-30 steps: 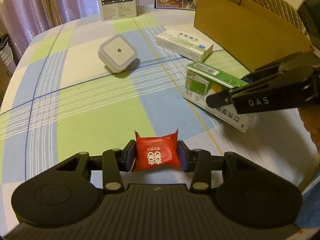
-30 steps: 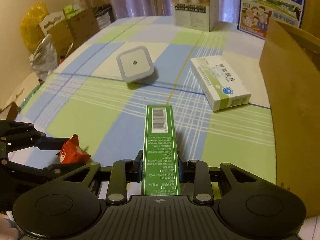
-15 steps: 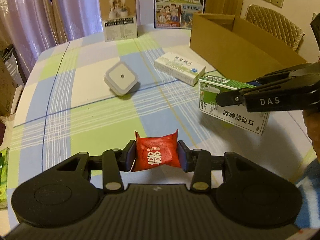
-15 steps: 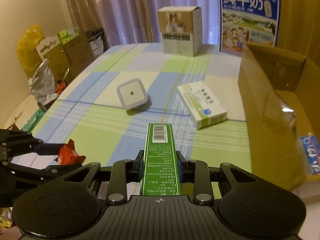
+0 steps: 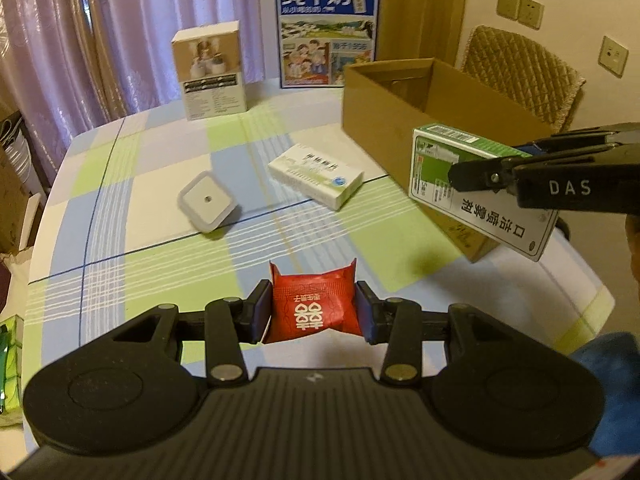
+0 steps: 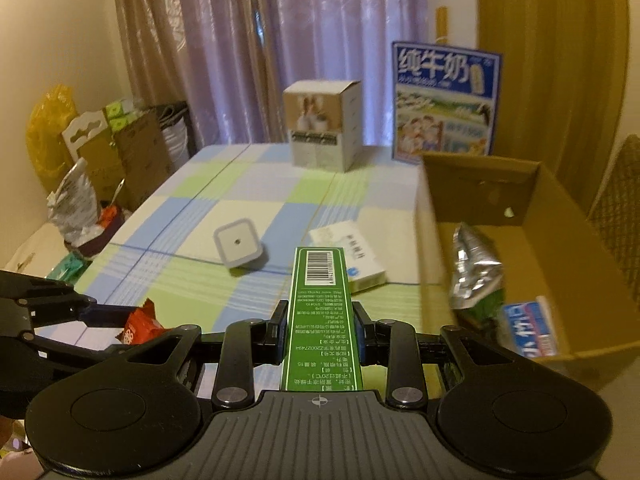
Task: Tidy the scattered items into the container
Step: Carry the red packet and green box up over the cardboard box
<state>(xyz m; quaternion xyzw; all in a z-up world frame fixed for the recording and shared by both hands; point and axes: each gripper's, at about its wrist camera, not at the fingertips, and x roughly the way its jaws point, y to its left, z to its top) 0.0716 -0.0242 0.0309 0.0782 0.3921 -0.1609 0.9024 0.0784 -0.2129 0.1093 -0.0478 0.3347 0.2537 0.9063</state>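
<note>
My left gripper (image 5: 313, 309) is shut on a red sachet (image 5: 314, 308), held up above the checked tablecloth (image 5: 132, 216). My right gripper (image 6: 319, 326) is shut on a long green box (image 6: 320, 312), seen from the side as a green and white box (image 5: 476, 184) just left of the open cardboard box (image 5: 424, 120). In the right wrist view that cardboard box (image 6: 532, 184) holds a silver pouch (image 6: 474, 268) and a blue and white pack (image 6: 528, 328). A white square night light (image 5: 208, 202) and a white medicine box (image 5: 316, 174) lie on the table.
At the table's far edge stand a small product carton (image 5: 210, 72) and a blue milk carton (image 5: 326, 32). A woven chair (image 5: 520, 68) sits behind the cardboard box. Bags and boxes (image 6: 92, 168) crowd the floor to the left of the table.
Both grippers have risen with their loads, so the table looks farther below. The green box has moved from above the table toward the cardboard box, whose inside now shows.
</note>
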